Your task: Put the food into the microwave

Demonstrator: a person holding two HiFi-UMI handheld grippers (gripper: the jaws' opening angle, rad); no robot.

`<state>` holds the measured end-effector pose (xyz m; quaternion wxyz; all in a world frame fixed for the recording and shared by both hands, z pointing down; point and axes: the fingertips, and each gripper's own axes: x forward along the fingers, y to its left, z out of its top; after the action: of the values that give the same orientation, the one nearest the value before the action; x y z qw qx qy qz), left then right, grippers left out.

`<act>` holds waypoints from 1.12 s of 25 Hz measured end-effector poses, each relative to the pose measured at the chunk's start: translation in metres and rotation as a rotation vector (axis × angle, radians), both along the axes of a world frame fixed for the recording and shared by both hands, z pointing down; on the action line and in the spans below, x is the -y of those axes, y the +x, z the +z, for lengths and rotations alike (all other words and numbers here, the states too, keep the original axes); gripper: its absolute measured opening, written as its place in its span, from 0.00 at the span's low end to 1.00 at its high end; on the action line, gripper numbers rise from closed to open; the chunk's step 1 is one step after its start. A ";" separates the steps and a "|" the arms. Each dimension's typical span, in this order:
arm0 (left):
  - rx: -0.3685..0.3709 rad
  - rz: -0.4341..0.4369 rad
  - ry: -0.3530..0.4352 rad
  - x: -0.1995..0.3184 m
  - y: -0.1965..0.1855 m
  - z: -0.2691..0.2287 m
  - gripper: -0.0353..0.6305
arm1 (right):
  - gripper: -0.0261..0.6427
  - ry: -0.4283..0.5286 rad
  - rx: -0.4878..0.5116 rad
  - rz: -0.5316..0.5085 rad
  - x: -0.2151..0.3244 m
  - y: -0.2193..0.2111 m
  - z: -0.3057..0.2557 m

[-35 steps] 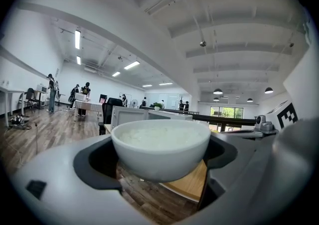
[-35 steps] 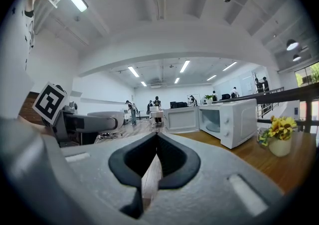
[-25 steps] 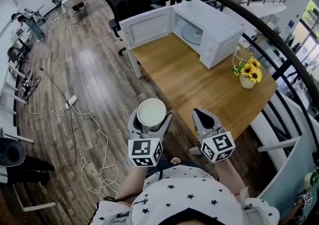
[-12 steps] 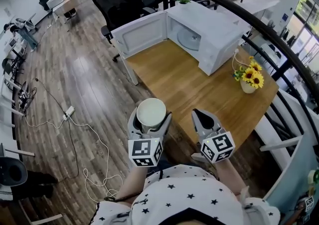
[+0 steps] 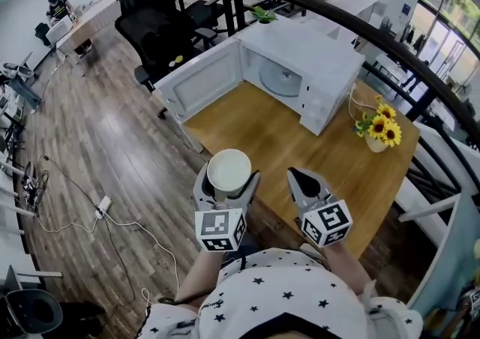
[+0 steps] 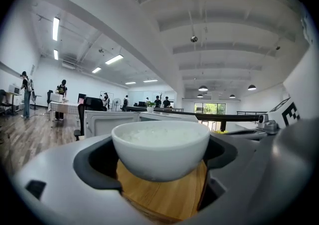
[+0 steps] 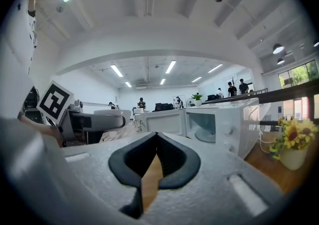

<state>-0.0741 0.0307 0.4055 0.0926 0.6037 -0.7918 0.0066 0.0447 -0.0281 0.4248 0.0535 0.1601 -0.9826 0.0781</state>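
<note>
Left gripper (image 5: 227,184) clamps bowl (image 5: 229,169), probably rice; right gripper (image 5: 298,178) pinched together, empty. Tilting toward microwave (image 5: 319,67) spills it.

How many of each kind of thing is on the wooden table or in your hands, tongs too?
White round bowl of rice: 1
White box-shaped microwave with its door open: 1
Pale vase of yellow sunflowers: 1
Grey tongs: 2, the left tongs and the right tongs
Total: 5
</note>
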 end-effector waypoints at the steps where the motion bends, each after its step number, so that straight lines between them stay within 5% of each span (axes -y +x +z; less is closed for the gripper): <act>1: -0.001 0.015 -0.002 0.008 -0.006 -0.004 0.79 | 0.05 0.001 -0.002 0.017 0.007 -0.005 -0.005; 28: -0.026 0.331 -0.028 0.140 -0.120 0.001 0.79 | 0.05 0.011 -0.027 0.356 0.107 -0.102 -0.011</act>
<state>-0.1943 -0.1091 0.4063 0.1089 0.7245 -0.6802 0.0251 -0.0571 -0.1351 0.4134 0.0511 0.3330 -0.9382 0.0787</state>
